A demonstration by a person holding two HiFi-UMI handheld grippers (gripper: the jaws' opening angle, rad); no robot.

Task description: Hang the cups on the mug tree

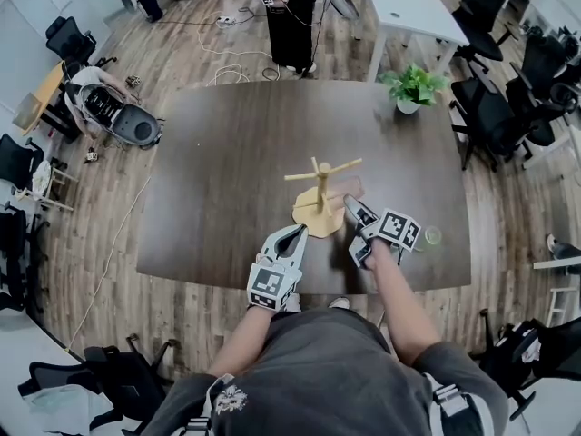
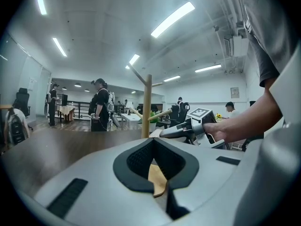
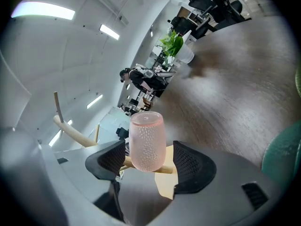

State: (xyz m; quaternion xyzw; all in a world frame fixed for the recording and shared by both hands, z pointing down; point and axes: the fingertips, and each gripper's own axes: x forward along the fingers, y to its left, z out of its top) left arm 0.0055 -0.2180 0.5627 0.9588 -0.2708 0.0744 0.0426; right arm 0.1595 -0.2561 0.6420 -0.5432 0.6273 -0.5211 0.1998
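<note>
A wooden mug tree (image 1: pixel 320 182) stands on a tan base in the middle of the dark table (image 1: pixel 227 153). In the right gripper view a pink dimpled cup (image 3: pixel 147 142) sits on one of the tree's pegs, between the pads of my right gripper (image 3: pixel 148 161). That gripper is open, with a gap showing on the cup's right side. My left gripper (image 1: pixel 300 231) rests in front of the tree's base with its jaws shut on nothing. A green cup (image 1: pixel 432 236) stands on the table right of my right gripper (image 1: pixel 352 230).
A potted plant (image 1: pixel 413 87) stands at the table's far right corner. Office chairs (image 1: pixel 508 107) surround the table on the right. A person (image 1: pixel 292 16) stands beyond the far edge, and cables lie on the wooden floor there.
</note>
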